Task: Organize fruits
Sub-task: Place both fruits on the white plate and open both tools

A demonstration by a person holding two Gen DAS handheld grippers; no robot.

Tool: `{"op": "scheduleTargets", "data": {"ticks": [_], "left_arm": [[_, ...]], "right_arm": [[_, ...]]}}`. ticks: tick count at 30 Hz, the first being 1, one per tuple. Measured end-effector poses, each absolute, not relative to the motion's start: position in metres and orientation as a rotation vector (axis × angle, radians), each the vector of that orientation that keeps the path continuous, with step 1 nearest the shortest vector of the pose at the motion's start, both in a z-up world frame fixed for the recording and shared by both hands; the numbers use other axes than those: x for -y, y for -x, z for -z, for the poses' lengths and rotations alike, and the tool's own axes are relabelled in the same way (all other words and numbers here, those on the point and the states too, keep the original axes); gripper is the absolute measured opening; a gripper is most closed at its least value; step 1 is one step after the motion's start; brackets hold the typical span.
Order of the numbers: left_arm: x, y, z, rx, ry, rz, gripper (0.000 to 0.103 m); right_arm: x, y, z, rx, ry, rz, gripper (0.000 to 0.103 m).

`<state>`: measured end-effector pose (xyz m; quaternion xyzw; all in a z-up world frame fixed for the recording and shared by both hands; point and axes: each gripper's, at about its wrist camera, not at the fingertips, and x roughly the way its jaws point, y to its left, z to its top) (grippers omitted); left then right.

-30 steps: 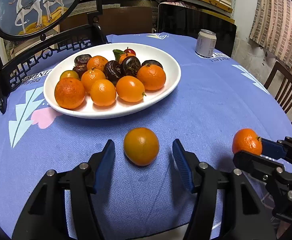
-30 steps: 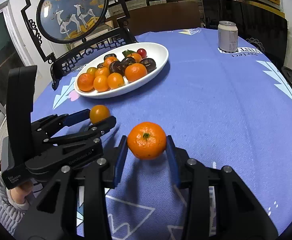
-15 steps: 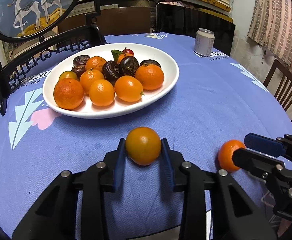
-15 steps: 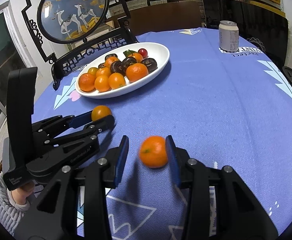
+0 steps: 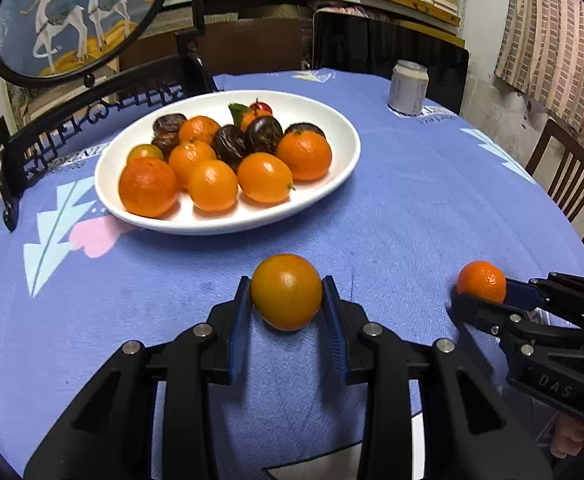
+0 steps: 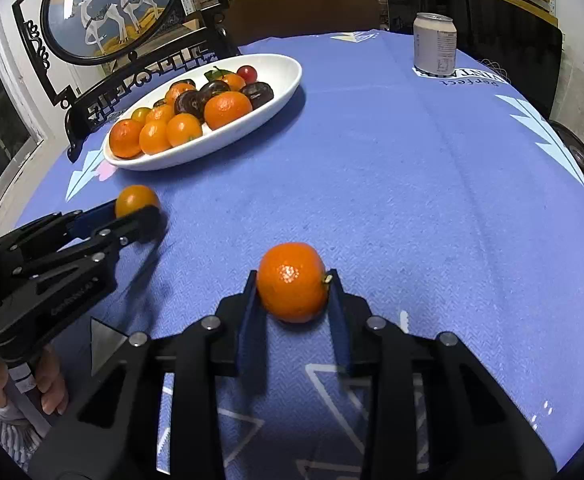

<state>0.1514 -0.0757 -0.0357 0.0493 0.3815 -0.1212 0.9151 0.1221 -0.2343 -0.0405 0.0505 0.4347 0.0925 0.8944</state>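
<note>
My left gripper (image 5: 286,280) is shut on a yellow-orange orange (image 5: 286,300) that rests on the blue tablecloth, a short way in front of the white plate (image 5: 344,152). My right gripper (image 6: 293,276) has its jaws closing on a mandarin (image 6: 292,286), both blue pads against its sides and its stem turned to the right pad. In the left wrist view the right gripper (image 5: 482,294) holds that mandarin (image 5: 481,280) at the right. The right wrist view shows the left gripper (image 6: 136,210) and its orange (image 6: 136,198) at the left. Oranges and dark fruits fill the plate (image 6: 288,68).
A drinks can (image 5: 408,88) stands at the table's far right. A black ornamental stand with a round painted panel (image 5: 72,12) rises behind the plate. A wooden chair (image 5: 568,184) is beyond the right edge. A person's hand (image 6: 52,380) grips the left tool.
The left jaws closed from wide apart onto the orange. The mandarin slipped and turned between the right pads, then the right jaws closed tighter on it.
</note>
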Motion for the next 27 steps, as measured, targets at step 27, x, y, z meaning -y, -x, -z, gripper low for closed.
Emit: {"op": "scheduleTargets", "data": {"ticks": [27], "left_arm": [[0.003,-0.304,-0.001,-0.774,0.069,0.132,0.036]], "right_arm": [[0.173,-0.294,-0.020,-0.725,-0.179,-0.258,0.065]]}}
